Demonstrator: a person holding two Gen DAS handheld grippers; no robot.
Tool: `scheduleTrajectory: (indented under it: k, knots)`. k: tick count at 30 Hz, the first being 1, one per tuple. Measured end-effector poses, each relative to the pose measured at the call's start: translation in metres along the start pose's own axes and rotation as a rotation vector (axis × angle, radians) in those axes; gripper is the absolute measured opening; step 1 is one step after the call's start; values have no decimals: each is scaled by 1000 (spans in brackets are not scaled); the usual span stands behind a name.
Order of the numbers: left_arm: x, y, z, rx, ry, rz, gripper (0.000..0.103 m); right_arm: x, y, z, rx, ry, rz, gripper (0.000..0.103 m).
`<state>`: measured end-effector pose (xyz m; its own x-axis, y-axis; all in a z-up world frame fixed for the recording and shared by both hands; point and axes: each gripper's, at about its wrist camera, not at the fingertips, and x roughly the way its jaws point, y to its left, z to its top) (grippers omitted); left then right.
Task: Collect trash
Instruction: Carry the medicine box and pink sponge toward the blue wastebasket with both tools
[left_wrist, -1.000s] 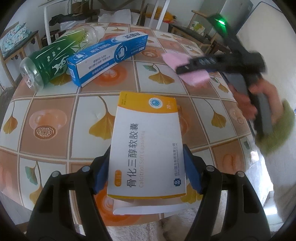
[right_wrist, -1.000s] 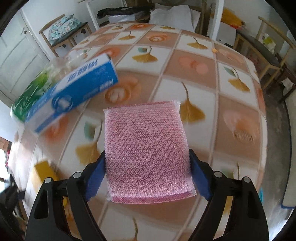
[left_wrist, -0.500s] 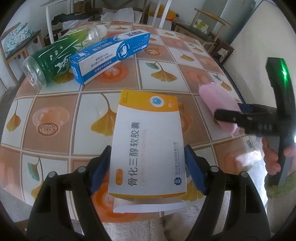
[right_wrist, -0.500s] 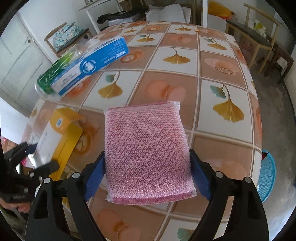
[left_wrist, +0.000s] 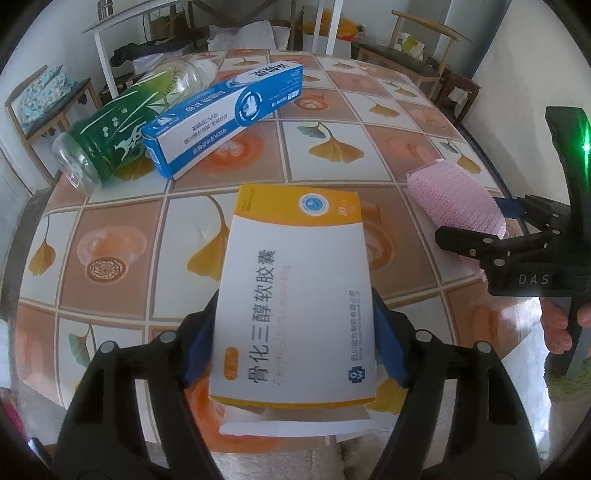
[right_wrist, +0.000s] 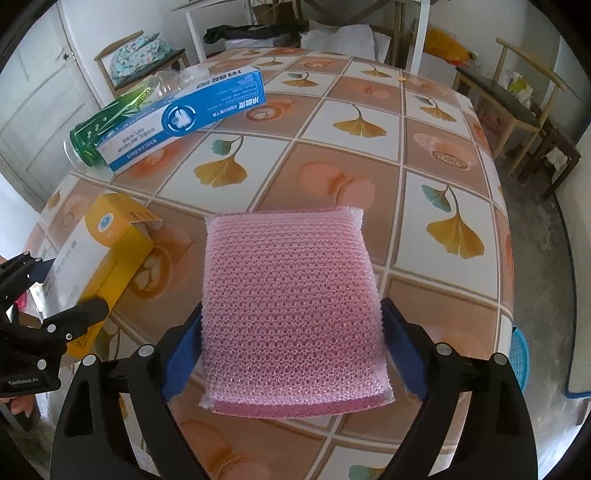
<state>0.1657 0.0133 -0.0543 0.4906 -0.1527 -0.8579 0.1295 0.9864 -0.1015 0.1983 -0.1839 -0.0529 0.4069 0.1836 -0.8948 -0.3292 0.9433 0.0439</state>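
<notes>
Gripping white-and-yellow medicine box (left_wrist: 295, 295), pink netted sponge (right_wrist: 291, 295)

"骨化三醇软胶囊" and "20" on yellow-white medicine box (left_wrist: 295, 295), "DAS" on right claw (left_wrist: 480, 236), "CoRobot.AI" on left claw (right_wrist: 51, 295)

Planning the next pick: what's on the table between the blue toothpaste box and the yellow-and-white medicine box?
Nothing: only bare tablecloth separates the blue toothpaste box from the medicine box. The left wrist view shows it.

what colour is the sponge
Pink mesh sponge; the right wrist view shows it best.
</notes>
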Motion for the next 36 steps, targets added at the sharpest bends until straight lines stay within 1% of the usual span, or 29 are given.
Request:
scheduleTrajectory:
  k: [3,5,18,29,36]
  knots:
    - [-1,0,0,0,-1,7,68,-2,-2,-1,8,-5,5,87]
    - [-1,0,-1,2,-3,10,68,-3,-2,-2,11,-8,4,82]
    - [-6,-1,-1,0,-19,14,67,-10,-7,-7,47,-24,25,81]
    - [-19,-1,1,-27,-65,1,67,-27,-9,-7,75,-70,61,80]
    - [-35,-7,3,-31,-106,-13,67,-49,-14,-11,96,-113,73,80]
